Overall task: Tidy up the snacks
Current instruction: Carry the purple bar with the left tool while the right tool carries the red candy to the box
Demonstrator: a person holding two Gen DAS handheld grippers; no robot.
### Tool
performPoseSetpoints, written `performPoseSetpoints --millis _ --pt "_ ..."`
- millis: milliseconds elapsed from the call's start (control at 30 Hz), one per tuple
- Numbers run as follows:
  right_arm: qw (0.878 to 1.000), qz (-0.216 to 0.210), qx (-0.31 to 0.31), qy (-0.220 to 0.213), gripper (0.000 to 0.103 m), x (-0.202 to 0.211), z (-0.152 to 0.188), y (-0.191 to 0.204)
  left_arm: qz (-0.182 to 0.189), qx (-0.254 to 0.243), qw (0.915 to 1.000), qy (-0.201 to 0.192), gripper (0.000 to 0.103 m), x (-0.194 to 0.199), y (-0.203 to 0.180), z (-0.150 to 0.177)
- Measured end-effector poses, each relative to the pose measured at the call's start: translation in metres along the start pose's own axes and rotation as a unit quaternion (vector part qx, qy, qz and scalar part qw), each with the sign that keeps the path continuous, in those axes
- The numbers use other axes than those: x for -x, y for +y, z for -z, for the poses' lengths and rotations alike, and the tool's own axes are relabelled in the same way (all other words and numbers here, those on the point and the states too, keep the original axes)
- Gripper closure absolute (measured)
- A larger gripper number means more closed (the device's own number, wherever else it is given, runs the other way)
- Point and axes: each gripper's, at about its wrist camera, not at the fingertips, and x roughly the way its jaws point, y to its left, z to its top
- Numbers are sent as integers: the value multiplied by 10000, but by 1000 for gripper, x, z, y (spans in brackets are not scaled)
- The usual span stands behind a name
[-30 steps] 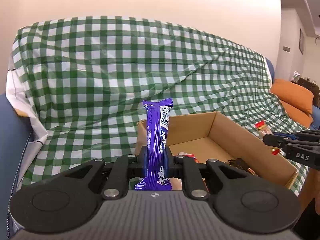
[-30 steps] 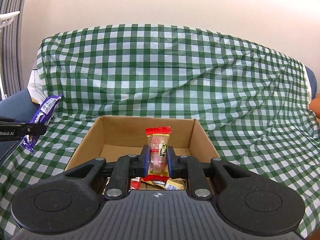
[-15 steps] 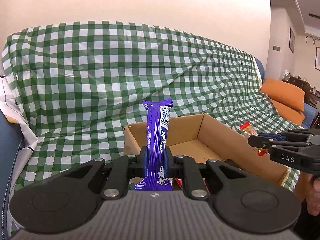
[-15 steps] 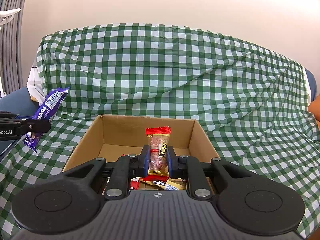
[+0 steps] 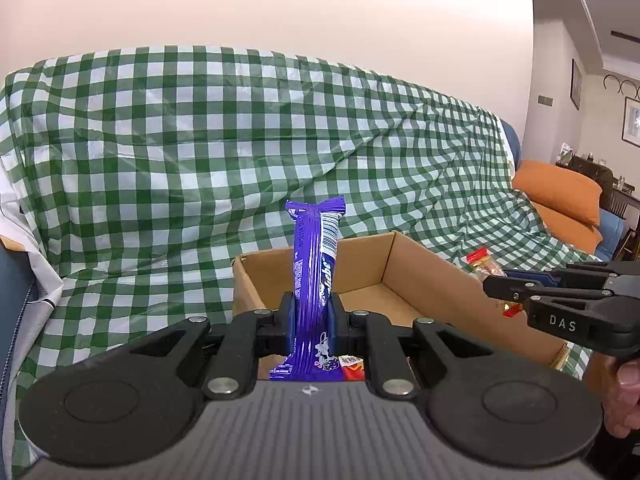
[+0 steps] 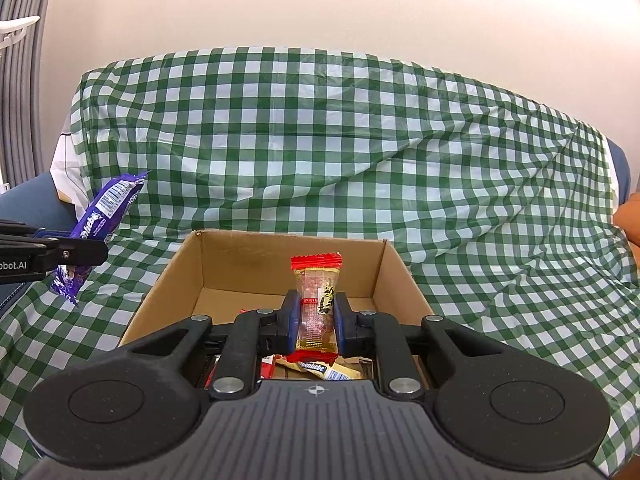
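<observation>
My left gripper [image 5: 311,320] is shut on a purple snack bar [image 5: 314,276], held upright above the near left corner of an open cardboard box [image 5: 424,276]. My right gripper [image 6: 316,322] is shut on a clear snack packet with red ends [image 6: 316,304], held over the box [image 6: 176,276]. Several small wrapped snacks [image 6: 320,368] lie on the box floor. The left gripper [image 6: 80,250] with the purple bar [image 6: 100,216] shows at the left of the right wrist view. The right gripper [image 5: 516,290] with its red packet [image 5: 484,266] shows at the right of the left wrist view.
The box sits on a sofa covered by a green and white checked cloth [image 6: 320,140]. Orange cushions [image 5: 560,196] lie at the sofa's far right. A blue armrest [image 6: 28,196] is at the left. A wall rises behind the sofa.
My left gripper has moved right toward the box with the purple bar. The right gripper has stayed over the box with its packet.
</observation>
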Motion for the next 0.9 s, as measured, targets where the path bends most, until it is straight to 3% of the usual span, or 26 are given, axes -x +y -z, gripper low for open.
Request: performPoseSetpoints --millis 367,900 --pt "10000 46 5 -42 85 0 -2 0 265 13 9995 -174 87 -3 -24 0" --pt "9993 322 -154 -115 85 -3 -4 -4 553 -153 9983 -102 87 -34 -56 4"
